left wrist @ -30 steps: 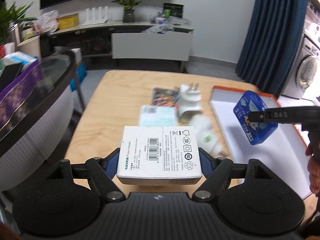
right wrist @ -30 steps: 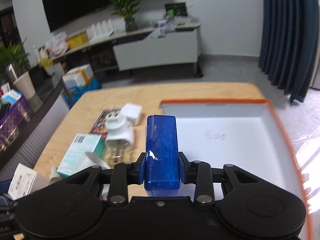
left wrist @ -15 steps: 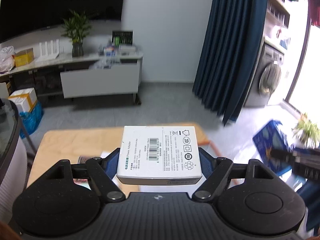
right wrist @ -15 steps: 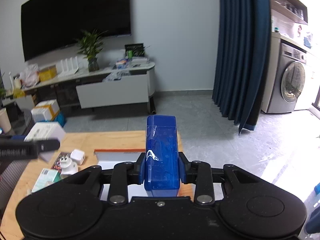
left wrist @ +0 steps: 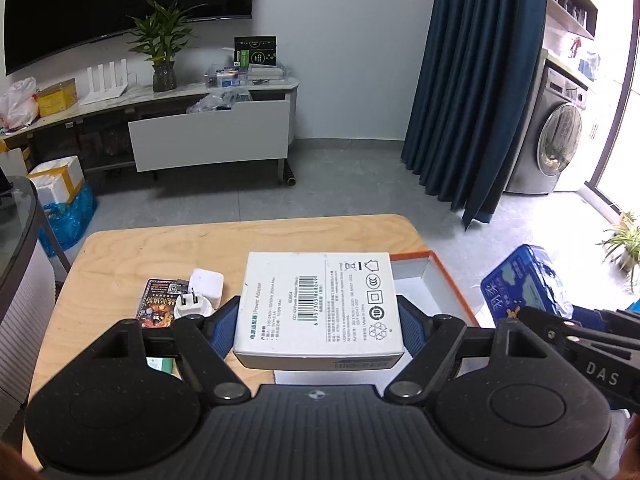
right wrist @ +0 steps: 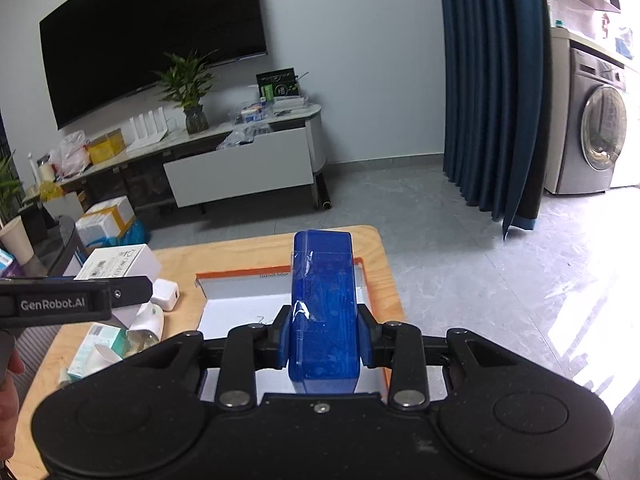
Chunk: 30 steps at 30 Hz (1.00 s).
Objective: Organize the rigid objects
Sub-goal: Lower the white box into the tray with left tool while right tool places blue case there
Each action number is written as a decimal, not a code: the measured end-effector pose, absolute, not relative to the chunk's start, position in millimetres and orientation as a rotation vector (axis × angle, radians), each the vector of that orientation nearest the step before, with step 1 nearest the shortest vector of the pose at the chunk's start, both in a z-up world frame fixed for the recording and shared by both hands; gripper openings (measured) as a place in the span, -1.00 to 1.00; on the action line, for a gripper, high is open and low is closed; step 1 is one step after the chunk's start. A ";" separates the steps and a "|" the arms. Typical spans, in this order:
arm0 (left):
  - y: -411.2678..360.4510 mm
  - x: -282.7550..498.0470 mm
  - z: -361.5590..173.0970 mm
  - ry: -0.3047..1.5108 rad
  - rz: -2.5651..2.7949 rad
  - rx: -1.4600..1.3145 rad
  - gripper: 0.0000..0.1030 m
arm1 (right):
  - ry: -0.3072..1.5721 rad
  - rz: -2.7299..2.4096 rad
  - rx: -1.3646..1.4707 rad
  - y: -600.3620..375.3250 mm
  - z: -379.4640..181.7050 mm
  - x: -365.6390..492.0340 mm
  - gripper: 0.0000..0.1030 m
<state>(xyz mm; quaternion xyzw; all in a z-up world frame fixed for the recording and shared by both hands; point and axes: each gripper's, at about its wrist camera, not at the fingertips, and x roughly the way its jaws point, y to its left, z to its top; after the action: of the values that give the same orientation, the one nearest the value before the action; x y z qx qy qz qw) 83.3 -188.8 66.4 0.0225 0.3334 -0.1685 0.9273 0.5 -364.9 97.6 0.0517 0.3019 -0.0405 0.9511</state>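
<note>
The left tongs [left wrist: 318, 320] pinch a white power adapter box [left wrist: 320, 304] by its two sides, label side up, holding it in the air above the wooden tabletop [left wrist: 120, 256]. The right tongs [right wrist: 324, 338] are pressed onto a blue box [right wrist: 324, 304], which stands on edge between the blue pads, raised over the near part of the orange-rimmed tray [right wrist: 280, 274].

On the tabletop beyond the left tongs lie a white plug adapter [left wrist: 192, 306], a small white charger cube [left wrist: 206, 284] just behind it, and a colourful card pack [left wrist: 158, 304] beside them. A teal-and-white carton [right wrist: 94, 346] lies near the tabletop's near left edge, seen from the right wrist.

The tray's white floor [right wrist: 240, 312] looks bare where it shows. Farther back stand a low TV cabinet [left wrist: 208, 136], a potted plant [left wrist: 162, 40], dark blue curtains [left wrist: 480, 80] and a washing machine [left wrist: 556, 144].
</note>
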 end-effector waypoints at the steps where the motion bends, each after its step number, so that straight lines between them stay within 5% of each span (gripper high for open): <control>1: -188.4 84.5 65.3 0.689 -0.339 0.042 0.54 | 0.615 -0.084 0.098 -363.6 97.0 2.7 -0.23; 30: -197.8 98.7 47.2 0.755 -0.290 0.037 0.54 | 0.688 -0.102 0.048 -357.5 80.9 50.0 -0.23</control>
<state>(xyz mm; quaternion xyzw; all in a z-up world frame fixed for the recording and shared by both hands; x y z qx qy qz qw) 98.7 -197.8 47.2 0.0178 0.3671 -0.1413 0.9192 50.0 -357.5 80.9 0.0233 0.3370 -0.0501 0.9399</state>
